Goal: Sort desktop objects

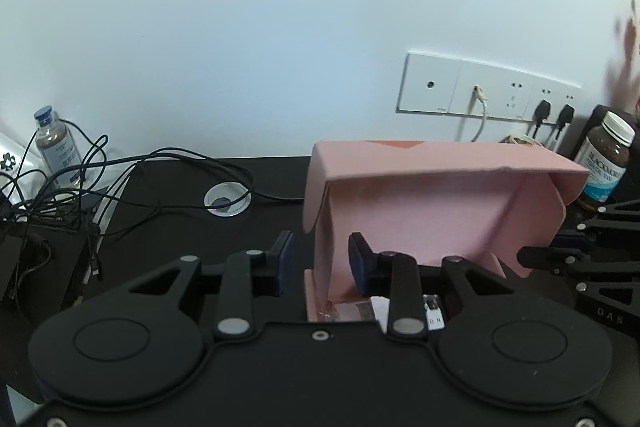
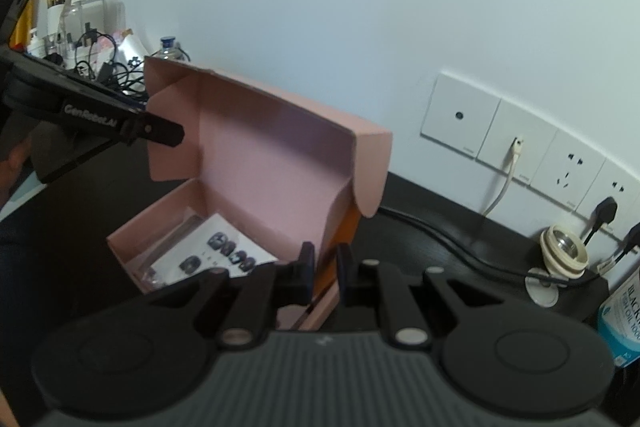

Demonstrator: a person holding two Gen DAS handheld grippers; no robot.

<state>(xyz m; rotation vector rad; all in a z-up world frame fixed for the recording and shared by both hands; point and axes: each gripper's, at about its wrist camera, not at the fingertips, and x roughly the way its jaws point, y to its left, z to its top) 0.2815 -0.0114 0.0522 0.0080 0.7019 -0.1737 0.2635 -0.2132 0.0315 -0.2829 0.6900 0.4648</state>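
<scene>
A pink cardboard box (image 1: 420,211) stands on the black desk (image 1: 180,227) with its lid tilted up. My left gripper (image 1: 320,247) straddles the box's left side, one finger outside and one inside. Its pads stand apart from the cardboard, so it is open. In the right wrist view one of its fingers (image 2: 160,129) crosses the lid's left flap. My right gripper (image 2: 326,259) is shut on the near right wall of the pink box (image 2: 272,155), whose orange edge fills the narrow gap. Inside lie a white printed card (image 2: 216,251) and clear packets.
A fish oil bottle (image 1: 604,163) stands right of the box, beside the right gripper's fingers (image 1: 560,259). Tangled black cables (image 1: 120,179) and a water bottle (image 1: 54,147) lie at the left. Wall sockets (image 1: 488,91) with plugs sit behind. A round white fitting (image 2: 564,253) rests near a cable.
</scene>
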